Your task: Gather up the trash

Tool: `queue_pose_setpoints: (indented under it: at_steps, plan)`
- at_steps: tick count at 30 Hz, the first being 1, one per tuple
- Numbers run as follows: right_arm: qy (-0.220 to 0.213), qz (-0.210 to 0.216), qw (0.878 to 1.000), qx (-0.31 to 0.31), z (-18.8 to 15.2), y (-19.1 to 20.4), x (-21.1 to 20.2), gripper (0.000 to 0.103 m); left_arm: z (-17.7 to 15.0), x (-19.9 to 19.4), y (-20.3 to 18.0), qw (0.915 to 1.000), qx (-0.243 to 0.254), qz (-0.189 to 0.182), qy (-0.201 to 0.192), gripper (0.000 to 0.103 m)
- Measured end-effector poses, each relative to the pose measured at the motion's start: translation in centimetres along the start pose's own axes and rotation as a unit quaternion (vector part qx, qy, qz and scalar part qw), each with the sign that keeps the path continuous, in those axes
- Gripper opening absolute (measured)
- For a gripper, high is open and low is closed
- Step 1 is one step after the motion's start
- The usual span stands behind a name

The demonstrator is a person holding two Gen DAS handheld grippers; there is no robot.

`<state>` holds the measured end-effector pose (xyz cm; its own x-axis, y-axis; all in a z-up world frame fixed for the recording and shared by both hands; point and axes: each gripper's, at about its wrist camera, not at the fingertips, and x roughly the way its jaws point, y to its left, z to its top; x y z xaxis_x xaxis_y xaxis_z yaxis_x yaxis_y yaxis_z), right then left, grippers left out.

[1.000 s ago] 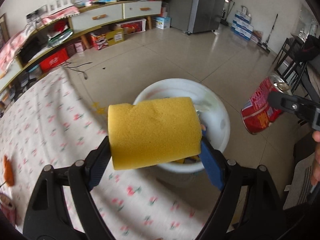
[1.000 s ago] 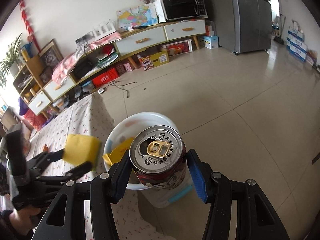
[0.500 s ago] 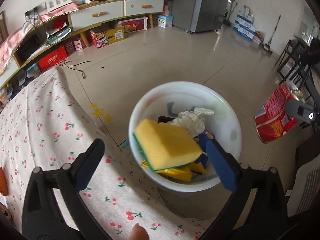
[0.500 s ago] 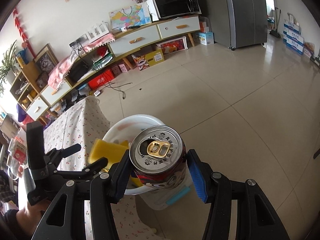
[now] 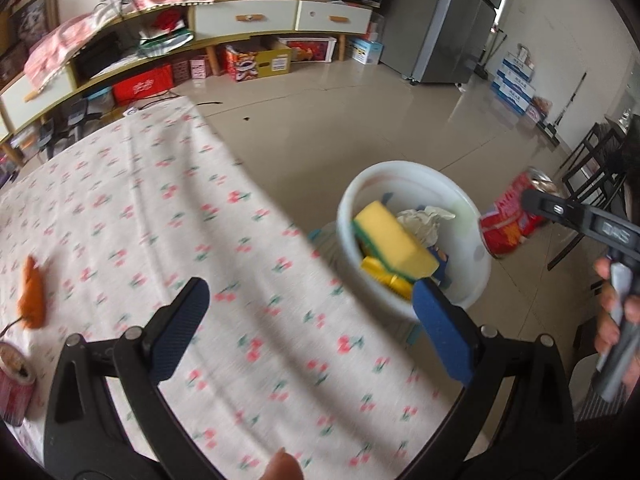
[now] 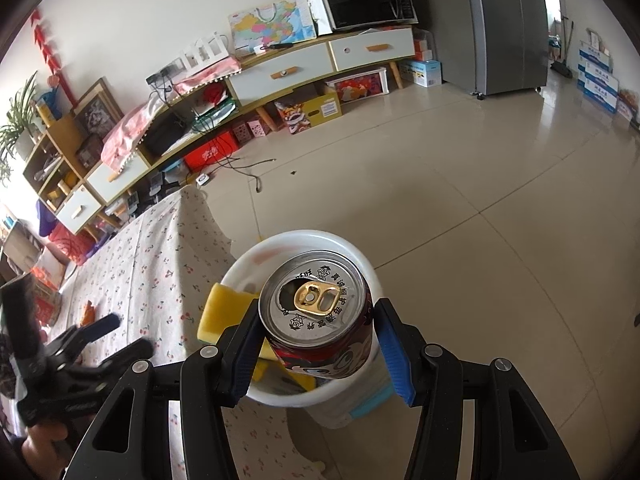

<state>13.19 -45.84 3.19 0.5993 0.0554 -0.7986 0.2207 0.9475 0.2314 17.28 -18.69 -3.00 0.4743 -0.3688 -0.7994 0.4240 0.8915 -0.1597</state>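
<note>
red can [image 6: 320,320] over white bin [image 6: 360,256], left view alone shows orange scrap [image 5: 31,294]

The left wrist view looks down along its fingers [image 5: 184,320] over the tablecloth [image 5: 160,216], with the bin [image 5: 472,280] past the right fingertip. The right wrist view looks down from close above the bin [image 6: 364,264], which lies just beyond its fingers [image 6: 390,348]. Both views share the bin, the sponge [image 5: 392,240] [image 6: 220,312], the tablecloth [image 6: 156,264] and the far cabinet [image 5: 256,20] [image 6: 304,64].
</note>
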Motion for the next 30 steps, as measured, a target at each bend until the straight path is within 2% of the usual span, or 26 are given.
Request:
queue_pose_setpoints:
  at_steps: [7,9,18,30]
  plan:
    - [0.028,-0.025,0.999,0.014,0.3,0.6,2.8,0.057,-1.5,-3.3,3.3,0.9998,-0.015,0.015,-0.006,0.101]
    - [0.030,-0.028,0.999,0.020,0.4,0.6,3.0,0.066,-2.0,-4.3,4.3,0.9996,-0.021,0.019,-0.007,0.101]
    - [0.011,-0.040,0.999,0.005,0.4,2.4,0.9,0.075,-4.8,-7.9,10.2,0.9965,-0.051,0.066,-0.006,0.101]
    - [0.011,-0.019,0.999,-0.046,-1.0,8.6,-0.7,0.080,-8.9,-11.8,16.8,0.9885,-0.095,0.118,0.001,0.101]
